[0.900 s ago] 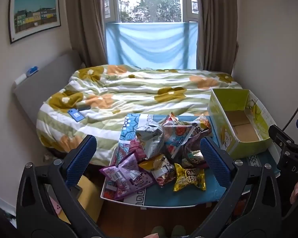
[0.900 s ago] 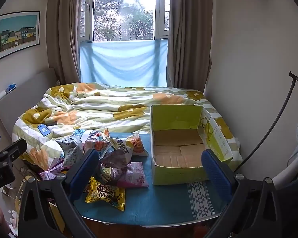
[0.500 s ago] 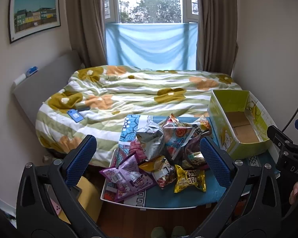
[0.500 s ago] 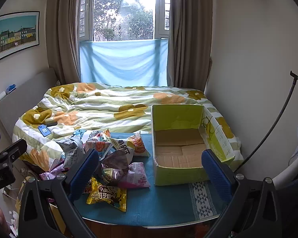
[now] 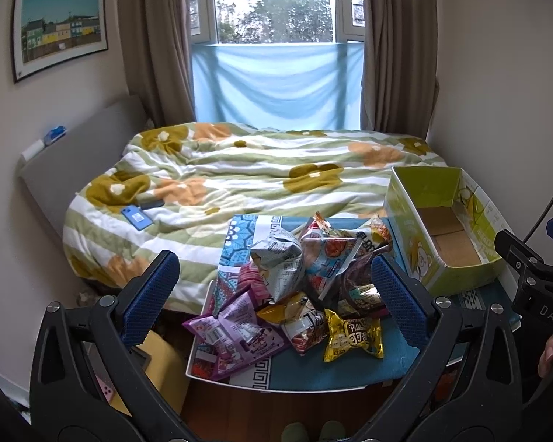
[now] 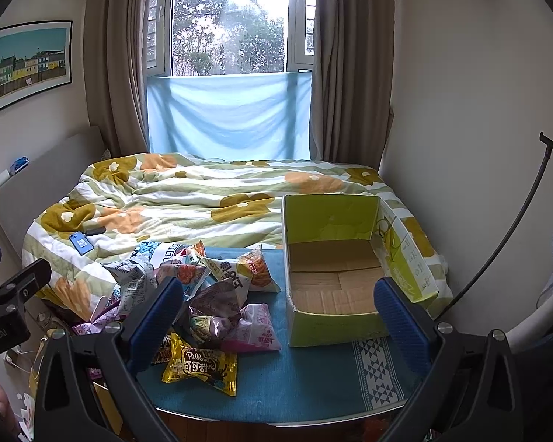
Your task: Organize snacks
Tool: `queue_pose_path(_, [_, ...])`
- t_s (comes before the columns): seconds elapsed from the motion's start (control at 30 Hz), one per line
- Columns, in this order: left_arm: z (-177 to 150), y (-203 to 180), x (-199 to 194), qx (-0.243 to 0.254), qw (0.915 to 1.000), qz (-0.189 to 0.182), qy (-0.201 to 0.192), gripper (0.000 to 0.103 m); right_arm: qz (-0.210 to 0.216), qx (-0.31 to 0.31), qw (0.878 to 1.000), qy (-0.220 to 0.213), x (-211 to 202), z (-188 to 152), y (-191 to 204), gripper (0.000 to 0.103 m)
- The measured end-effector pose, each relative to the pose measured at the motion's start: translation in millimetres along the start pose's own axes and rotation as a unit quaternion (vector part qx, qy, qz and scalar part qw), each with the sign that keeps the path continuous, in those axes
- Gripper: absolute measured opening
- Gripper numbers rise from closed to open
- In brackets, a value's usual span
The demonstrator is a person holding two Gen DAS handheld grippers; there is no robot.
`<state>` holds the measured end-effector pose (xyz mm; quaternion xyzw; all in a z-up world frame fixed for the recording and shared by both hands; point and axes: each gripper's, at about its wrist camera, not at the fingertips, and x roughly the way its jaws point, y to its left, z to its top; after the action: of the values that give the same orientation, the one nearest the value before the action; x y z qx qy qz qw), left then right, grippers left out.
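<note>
A heap of several snack bags (image 5: 306, 287) (image 6: 202, 294) lies on the small table with a blue cloth (image 5: 350, 375) (image 6: 306, 379). A yellow bag (image 5: 352, 339) (image 6: 201, 368) sits nearest the front; a purple bag (image 5: 236, 335) lies at the heap's left. An empty green cardboard box (image 5: 446, 228) (image 6: 331, 269) stands on the table's right side. My left gripper (image 5: 276, 294) hangs open above and in front of the heap, nothing between its fingers. My right gripper (image 6: 278, 313) is open too, facing the gap between heap and box.
A bed with a flowered green-striped quilt (image 5: 258, 176) fills the room behind the table, with a blue phone (image 5: 136, 218) on it. A wall stands close on the right. A black stand rod (image 6: 512, 228) leans at the right. A yellow object (image 5: 162, 372) sits left of the table.
Both views have shifted very slightly; the snacks and box sit a touch lower and closer in the pictures. Both grippers stay wide open and nothing on the table has moved.
</note>
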<state>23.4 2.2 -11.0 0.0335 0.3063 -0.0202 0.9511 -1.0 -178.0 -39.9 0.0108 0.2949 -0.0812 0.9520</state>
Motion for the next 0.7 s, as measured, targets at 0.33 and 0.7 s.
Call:
queue_pose_path(0.33, [3,-3,3,0.007,0.9999,0.009,-0.006,0.103,0.000,0.003,1.000,0.000,0,0,1,0.103])
queue_pose_path(0.7, [5,-3,6,0.004,1.0000,-0.006,0.000,0.103,-0.002,0.007,1.000,0.005,13,3,3,0.103])
